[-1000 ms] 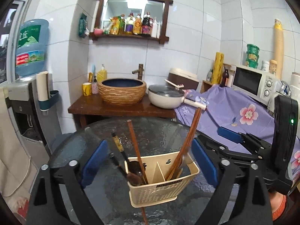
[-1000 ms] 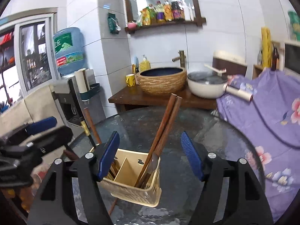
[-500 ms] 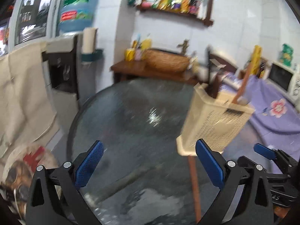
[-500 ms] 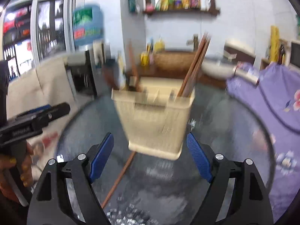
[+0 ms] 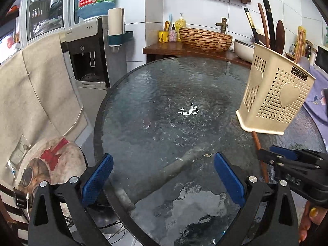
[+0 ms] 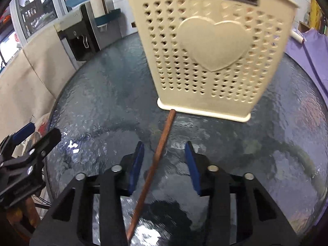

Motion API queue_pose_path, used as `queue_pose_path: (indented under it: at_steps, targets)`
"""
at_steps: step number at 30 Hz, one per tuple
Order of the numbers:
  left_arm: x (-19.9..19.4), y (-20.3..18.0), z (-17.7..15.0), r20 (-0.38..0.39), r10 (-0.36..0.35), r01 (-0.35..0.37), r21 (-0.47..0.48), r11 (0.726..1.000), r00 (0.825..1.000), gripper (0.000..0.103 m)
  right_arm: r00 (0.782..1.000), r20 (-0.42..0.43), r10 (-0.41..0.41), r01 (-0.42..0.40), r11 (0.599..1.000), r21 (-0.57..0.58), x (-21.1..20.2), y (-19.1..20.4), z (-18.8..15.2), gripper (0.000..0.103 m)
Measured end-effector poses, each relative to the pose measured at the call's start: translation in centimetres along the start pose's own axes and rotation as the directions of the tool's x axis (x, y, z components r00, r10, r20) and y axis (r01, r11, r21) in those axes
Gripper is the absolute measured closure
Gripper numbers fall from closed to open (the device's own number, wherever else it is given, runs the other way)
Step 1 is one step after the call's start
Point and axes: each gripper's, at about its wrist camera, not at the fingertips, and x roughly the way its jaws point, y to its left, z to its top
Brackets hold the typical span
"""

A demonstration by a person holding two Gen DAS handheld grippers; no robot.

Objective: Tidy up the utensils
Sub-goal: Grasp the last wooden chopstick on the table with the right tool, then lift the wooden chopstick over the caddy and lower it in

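**One chopstick on the glass, jaws either side of it**

Nearest, the right gripper (image 6: 164,164) hangs low over the round glass desk (image 6: 102,94). Its jaws have just been narrowing, yet they stand apart, with a brown chopstick (image 6: 157,155) between them and neither blue pad touching it. The stick lies flat, long axis running from near to far; its near end is cut off behind the gripper's frame, its far end sits at the foot of the cream utensil holder (image 6: 213,47).

To the left, the left gripper (image 5: 162,176) hovers with jaws wide apart and nothing between them.

The holder stands upright, and the handles poking from its top (image 5: 266,24) are hard to tell apart. Beyond the desk are a woven basin (image 5: 205,39) and a water dispenser (image 5: 88,51).
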Motion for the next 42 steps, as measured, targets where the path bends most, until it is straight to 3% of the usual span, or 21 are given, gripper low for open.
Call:
queue_pose_path:
  at_steps: [10, 13, 16, 21, 28, 35, 42]
  targets:
    - [-0.1, -0.4, -0.5, -0.01, -0.006, 0.007, 0.008, 1.0, 1.0, 0.006, 0.994, -0.024, -0.111, 0.11, 0.993, -0.046, 2.4, 2.7, 1.9, 0.083]
    - [-0.1, -0.6, -0.6, -0.013, -0.011, 0.011, 0.009, 1.0, 1.0, 0.006, 0.993, -0.024, -0.114, 0.112, 0.992, -0.064, 2.7, 2.9, 2.4, 0.092]
    - [-0.2, -0.8, -0.6, -0.014, -0.019, 0.019, 0.008, 1.0, 1.0, 0.006, 0.993, -0.018, -0.114, 0.112, 0.99, -0.09, 2.6, 2.8, 2.2, 0.093]
    - [-0.6, -1.6, -0.7, -0.01, -0.043, 0.044, 0.013, 0.999, 0.999, 0.006, 0.999, -0.017, -0.046, 0.045, 0.997, -0.058, 1.2, 1.0, 1.2, 0.096]
    - [-1.2, -3.1, -0.5, 0.0, -0.072, 0.071, 0.038, 0.997, 0.997, 0.006, 0.996, 0.073, 0.051, -0.049, 0.998, -0.032, -3.2, -1.2, 0.2, 0.096]
    - [-1.6, -4.7, -0.1, 0.003, -0.103, 0.102, 0.064, 0.993, 0.995, 0.006, 0.962, 0.173, 0.209, -0.22, 0.974, 0.045, -9.0, -5.1, 0.5, 0.096]
    - [-2.6, -6.5, 1.1, 0.016, -0.154, 0.152, 0.092, 0.984, 0.988, 0.006, 0.937, 0.267, 0.226, -0.246, 0.968, 0.041, -14.7, -7.8, 1.4, 0.096]
